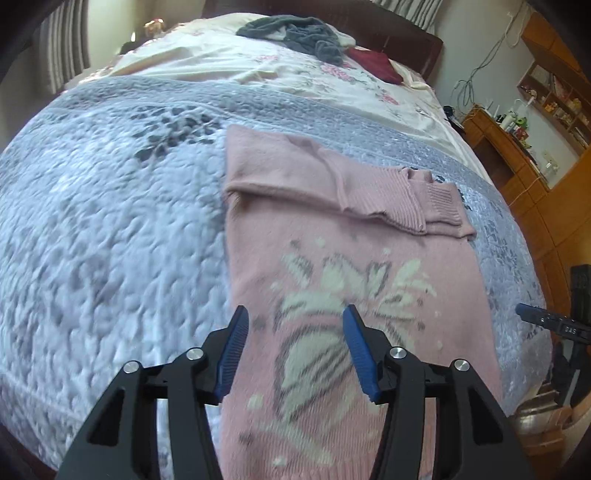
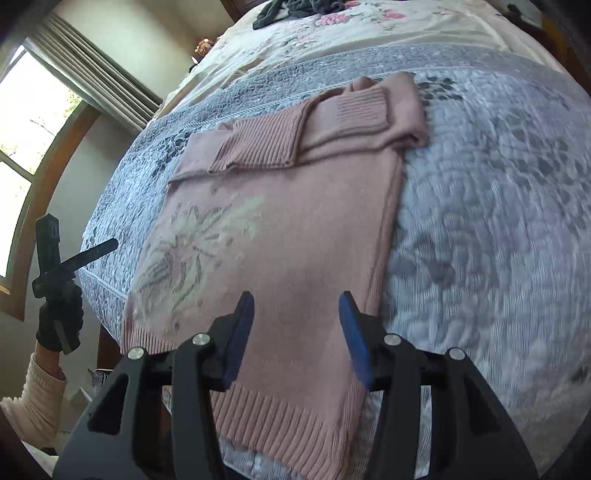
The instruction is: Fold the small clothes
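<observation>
1. A pink knitted sweater (image 1: pixel 325 229) lies flat on the grey-blue quilted bedspread (image 1: pixel 110 229) of a bed, its two ribbed sleeves (image 2: pixel 306 136) folded across the upper body at the far end.
2. The sweater bears a pale leaf-and-flower pattern (image 1: pixel 332 295) on its front, which lies nearer the left side in the right wrist view.
3. The left gripper (image 1: pixel 295 347) hangs over the near part of the sweater, its jaws spread apart and holding nothing; the patterned knit shows in the gap between the blue pads (image 1: pixel 232 354).
4. The right gripper (image 2: pixel 297 332) hangs over the near right part of the sweater, jaws likewise apart and empty; plain pink knit and the ribbed hem (image 2: pixel 288 417) lie between and just below them.
5. The sweater's right edge runs close by the right gripper's right-hand jaw, with bedspread beyond it.
6. In the right wrist view, a gloved hand (image 2: pixel 59 317) holds the other gripper at the far left, off the side of the bed.
7. Farther up the bed, a floral sheet (image 1: pixel 295 81) carries a heap of dark grey clothes (image 1: pixel 295 31) and a dark red item (image 1: pixel 376 62).
</observation>
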A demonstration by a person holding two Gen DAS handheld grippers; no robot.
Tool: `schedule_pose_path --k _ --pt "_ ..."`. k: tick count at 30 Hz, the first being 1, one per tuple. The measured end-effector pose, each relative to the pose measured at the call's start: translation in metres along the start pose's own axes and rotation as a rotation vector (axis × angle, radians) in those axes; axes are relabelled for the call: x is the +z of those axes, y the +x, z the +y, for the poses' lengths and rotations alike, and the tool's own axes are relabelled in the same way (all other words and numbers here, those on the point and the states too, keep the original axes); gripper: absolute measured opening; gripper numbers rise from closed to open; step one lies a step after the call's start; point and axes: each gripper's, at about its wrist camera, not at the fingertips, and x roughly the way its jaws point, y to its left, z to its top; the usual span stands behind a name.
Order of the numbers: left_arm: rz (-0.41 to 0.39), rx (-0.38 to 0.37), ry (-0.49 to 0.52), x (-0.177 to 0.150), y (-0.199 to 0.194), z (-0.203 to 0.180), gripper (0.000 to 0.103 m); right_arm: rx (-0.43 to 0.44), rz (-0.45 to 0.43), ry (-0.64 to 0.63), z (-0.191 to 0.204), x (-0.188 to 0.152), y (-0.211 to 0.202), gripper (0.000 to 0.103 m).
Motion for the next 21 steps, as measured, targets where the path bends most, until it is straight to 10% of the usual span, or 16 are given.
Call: schedule_pose_path --k 9,21 --pt "0.098 0.069 -0.063 -0.097 -0.03 0.031 0.064 -0.069 0.022 0.117 -0.019 -0.103 -0.018 0.059" --pt "0.19 0.082 -0.072 -0.13 0.007 0.031 0.064 -0.082 0.099 0.188 -0.039 -0.136 0.016 0.059"
